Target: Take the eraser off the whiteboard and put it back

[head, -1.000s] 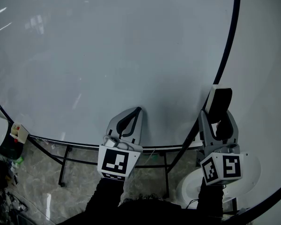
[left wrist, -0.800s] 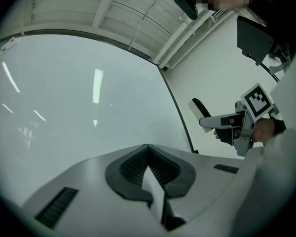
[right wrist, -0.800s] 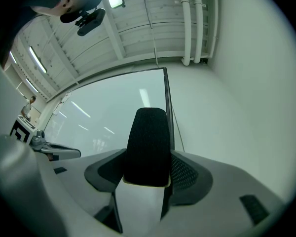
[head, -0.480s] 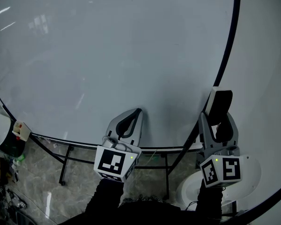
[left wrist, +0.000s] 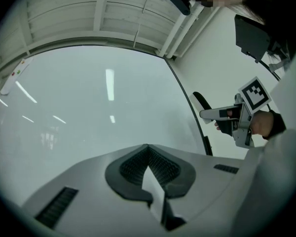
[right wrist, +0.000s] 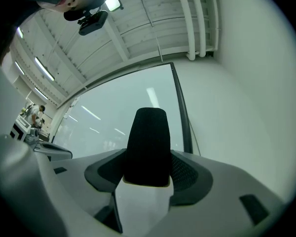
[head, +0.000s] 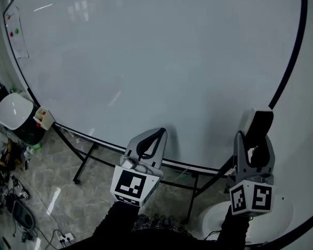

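**Eraser pinched off the board, beside its right edge**

Filling most of the head view: a whiteboard [head: 161, 61] in a black frame [head: 288, 69] on a dark-legged stand [head: 86, 163]. Bare across its face, apart from a pale sheet [head: 18, 35] with small coloured magnets [head: 13, 26] at the top left corner. Off the lower left corner, a white domed bin [head: 13, 112] and a small box [head: 43, 117]. Lower down, cables [head: 13, 210] strewn on the floor [head: 68, 191]. All well apart from the work.

Raised beside the right edge, near the lower right corner: right hand-held gripper [head: 254, 139], clamped on the eraser [head: 258, 123]. White body pinched between the jaws, black felt end [right wrist: 149, 142] standing free above them. Probably gripped by the body to leave the felt free for laying back flat. Judged clear of the writing surface, so the return half of the task remains. Contact with the frame impossible to settle.

Parked low at the bottom edge: left hand-held gripper [head: 157, 135], jaws pressed together on nothing, likely just kept out of the way.

Nothing between eraser and board, with only the frame to clear.
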Tool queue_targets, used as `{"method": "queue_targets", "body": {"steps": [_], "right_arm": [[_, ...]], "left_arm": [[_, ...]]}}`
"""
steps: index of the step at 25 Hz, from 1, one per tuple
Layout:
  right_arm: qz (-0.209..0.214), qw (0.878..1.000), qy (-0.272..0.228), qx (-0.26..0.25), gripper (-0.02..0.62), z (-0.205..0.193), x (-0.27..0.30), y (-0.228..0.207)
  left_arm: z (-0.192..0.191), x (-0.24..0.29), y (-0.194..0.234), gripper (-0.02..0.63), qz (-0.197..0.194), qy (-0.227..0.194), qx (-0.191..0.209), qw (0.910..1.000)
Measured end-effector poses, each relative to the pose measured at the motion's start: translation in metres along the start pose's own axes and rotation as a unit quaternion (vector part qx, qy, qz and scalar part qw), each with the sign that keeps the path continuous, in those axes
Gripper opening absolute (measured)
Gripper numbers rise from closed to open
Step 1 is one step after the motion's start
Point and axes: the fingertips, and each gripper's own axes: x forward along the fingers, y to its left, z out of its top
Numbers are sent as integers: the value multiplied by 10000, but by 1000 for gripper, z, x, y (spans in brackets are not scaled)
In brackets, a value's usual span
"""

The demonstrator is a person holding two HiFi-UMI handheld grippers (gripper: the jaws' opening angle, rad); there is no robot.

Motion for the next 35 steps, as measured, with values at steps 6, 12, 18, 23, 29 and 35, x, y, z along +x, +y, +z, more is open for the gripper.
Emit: {"method": "queue_targets", "body": {"steps": [6, 12, 18, 23, 29, 35], "right_arm": [[524, 9984, -25, 225, 275, -5, 21, 42], [848, 9961, -86, 211, 275, 1, 32, 94], [708, 9973, -39, 197, 275, 1, 38, 144], [576, 9981, 19, 201, 276, -1, 44, 199], [394, 9988, 158, 254, 276, -11, 49, 259], [330, 9985, 348, 260, 276, -22, 42, 295]], "left_arm": [[-2, -38, 36, 6, 555, 185, 268, 9979], [-3, -67, 73, 6, 821, 159, 229, 9962], [-7, -91, 116, 6, 709, 108, 151, 9973], [-13, -117, 167, 6, 647, 118, 31, 9978], [-29, -144, 217, 6, 436, 233, 5, 9988], [-39, -155, 237, 6, 246, 293, -77, 9992]]}}
